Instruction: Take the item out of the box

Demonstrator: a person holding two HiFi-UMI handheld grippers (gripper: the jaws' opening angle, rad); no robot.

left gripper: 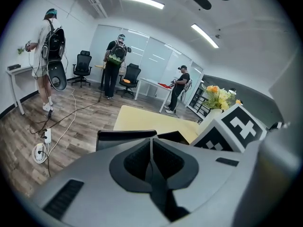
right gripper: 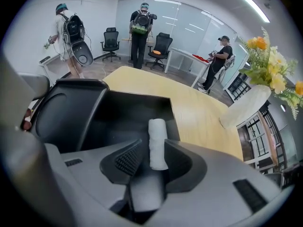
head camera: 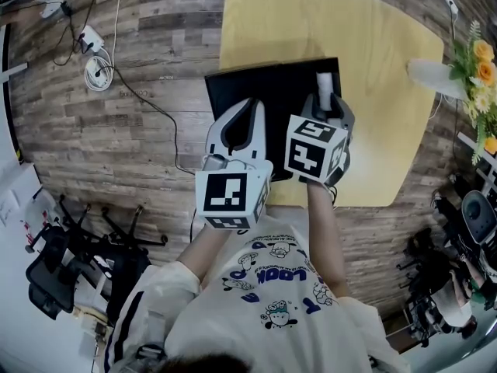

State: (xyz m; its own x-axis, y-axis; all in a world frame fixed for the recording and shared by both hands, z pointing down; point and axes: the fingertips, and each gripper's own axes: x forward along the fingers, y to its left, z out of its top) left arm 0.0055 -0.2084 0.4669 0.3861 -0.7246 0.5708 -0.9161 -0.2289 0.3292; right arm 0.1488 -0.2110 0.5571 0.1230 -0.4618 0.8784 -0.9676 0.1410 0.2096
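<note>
**Right jaws spread, white roll between them, over the box**

White roll (right gripper: 157, 143) sits upright in the gap of my right gripper (right gripper: 154, 149), long axis running along the jaws. The jaws are spread. The left pad stands clear of the roll. The right pad is right beside it; I can't tell whether they touch. No pinch.

Past the jaw tips, the roll's far end shows against the black box (right gripper: 128, 108), close to its right wall. I can't tell whether the roll rests on the box floor. From the head view, the roll (head camera: 324, 84) pokes out just beyond the right gripper (head camera: 328, 109), above the box's right part.

My left gripper (left gripper: 151, 148) has its jaws pressed together with nothing in them, and the box rim (left gripper: 125, 136) is just ahead of them. It hovers beside the right one, over the box's near left part.

The box sits on a yellow table (head camera: 311, 14). Well to the right of the right jaws is a white vase (right gripper: 246, 105) with yellow flowers.
</note>
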